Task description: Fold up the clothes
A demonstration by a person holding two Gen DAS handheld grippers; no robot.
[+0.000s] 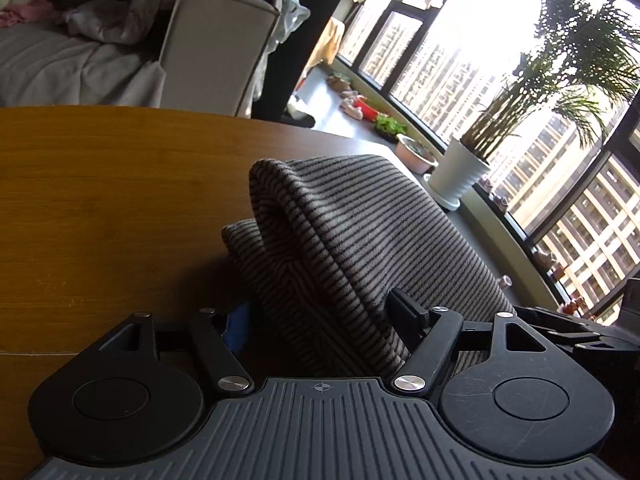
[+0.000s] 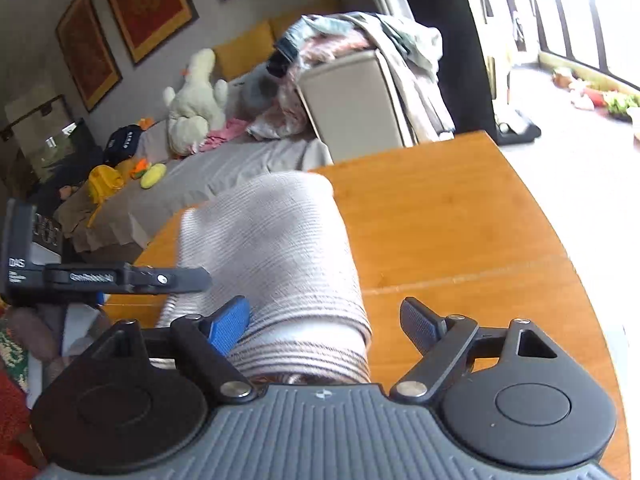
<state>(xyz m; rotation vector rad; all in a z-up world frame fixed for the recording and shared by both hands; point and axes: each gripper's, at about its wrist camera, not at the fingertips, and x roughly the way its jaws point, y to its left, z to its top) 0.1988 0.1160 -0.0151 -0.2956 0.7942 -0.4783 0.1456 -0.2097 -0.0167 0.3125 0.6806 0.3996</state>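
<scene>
A grey garment with thin dark stripes (image 1: 352,240) lies folded in a thick bundle on the wooden table (image 1: 100,200). My left gripper (image 1: 320,318) straddles its near end with the jaws wide. The blue left pad (image 1: 236,326) stands a little off the cloth and the right fingertip (image 1: 404,310) is at its side, so nothing is pinched. In the right wrist view the same garment (image 2: 272,248) runs away from my right gripper (image 2: 324,324). That gripper is open, its blue left pad (image 2: 230,328) against the cloth and bare table showing before the right finger (image 2: 420,320). The left gripper's finger (image 2: 120,278) reaches in from the left.
A sofa (image 2: 240,160) behind the table holds a heap of clothes (image 2: 360,36), a plush toy (image 2: 196,100) and small yellow toys. Beyond the table's curved edge a white potted palm (image 1: 460,176) stands by the tall windows. Bare wood (image 2: 460,220) lies right of the garment.
</scene>
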